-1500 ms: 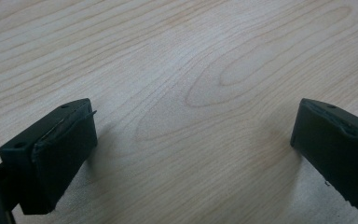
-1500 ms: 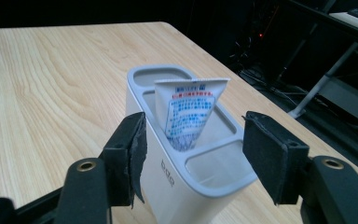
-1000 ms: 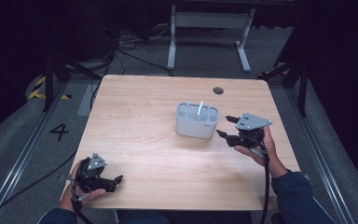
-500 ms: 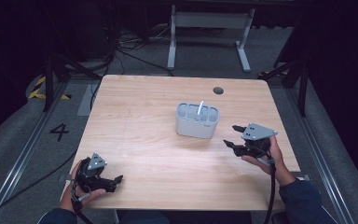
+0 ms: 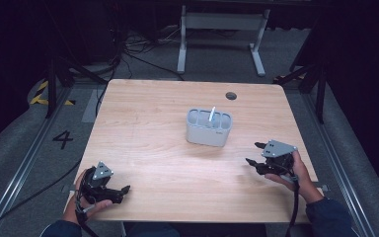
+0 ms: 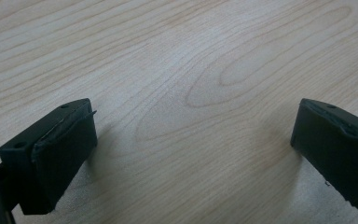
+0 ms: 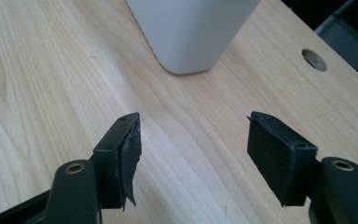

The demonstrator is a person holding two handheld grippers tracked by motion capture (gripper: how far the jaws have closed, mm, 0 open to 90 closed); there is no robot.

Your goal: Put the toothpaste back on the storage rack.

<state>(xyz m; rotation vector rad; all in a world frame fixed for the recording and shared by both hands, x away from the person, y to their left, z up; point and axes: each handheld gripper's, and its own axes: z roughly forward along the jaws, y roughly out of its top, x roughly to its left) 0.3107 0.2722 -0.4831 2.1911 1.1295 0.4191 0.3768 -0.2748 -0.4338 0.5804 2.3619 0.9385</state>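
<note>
Showing a white stick in the grey rounded-corner holder (image 5: 208, 128), high view; right gripper (image 7: 193, 154) jaws just opening, empty; left gripper (image 6: 193, 140) released over pale woodgrain table (image 5: 148, 123).

Your right gripper (image 5: 255, 154) is drawing back from the grey compartment holder (image 5: 208, 128), coming toward your side of the table and sinking lower over the wood. A second ago it was sitting just beside the holder's right end; now it is hanging well clear of it, near the table's right edge. Its jaws have just been opening a little wider, and nothing is lying between them.
</note>
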